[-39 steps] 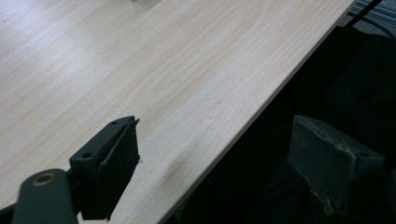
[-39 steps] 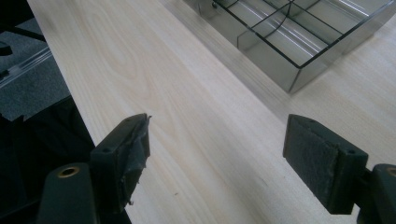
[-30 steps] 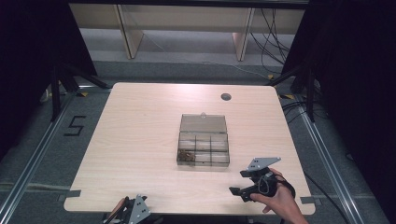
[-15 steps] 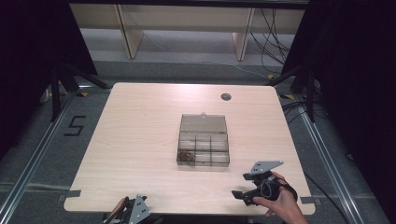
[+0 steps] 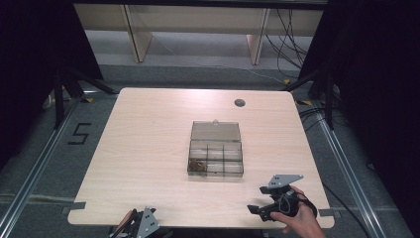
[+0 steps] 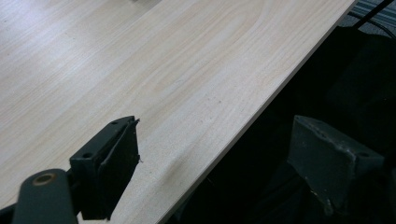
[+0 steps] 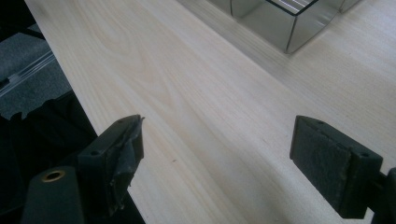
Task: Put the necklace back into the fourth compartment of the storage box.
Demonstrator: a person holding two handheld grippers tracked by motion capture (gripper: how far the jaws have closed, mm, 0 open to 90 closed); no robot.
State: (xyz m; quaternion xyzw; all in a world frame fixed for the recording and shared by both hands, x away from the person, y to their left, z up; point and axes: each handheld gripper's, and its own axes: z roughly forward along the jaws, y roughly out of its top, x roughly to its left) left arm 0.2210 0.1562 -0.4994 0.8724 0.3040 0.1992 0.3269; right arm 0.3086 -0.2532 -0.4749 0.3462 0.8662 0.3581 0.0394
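Left gripper (image 5: 141, 224) sits at the surface's (image 5: 148, 148) near edge, fingers (image 6: 112, 163) spread wide, nothing between them. Centre: a clear compartment box (image 5: 216, 158) lies with its lid (image 5: 216, 131) open and flat behind it; small brown items (image 5: 198, 164) occupy its near-left compartment. A round grommet (image 5: 239, 102) sits beyond. Right gripper (image 5: 257, 210), near the front-right corner, has just been opening; its fingers (image 7: 327, 158) stand released and empty, well short of the box, bare wood between.

Clear compartment box (image 5: 216, 154) sits mid-table (image 5: 148, 148), lid laid open; right gripper (image 5: 258, 210) hovers near the front edge, jaws just opened wide, nothing between them.
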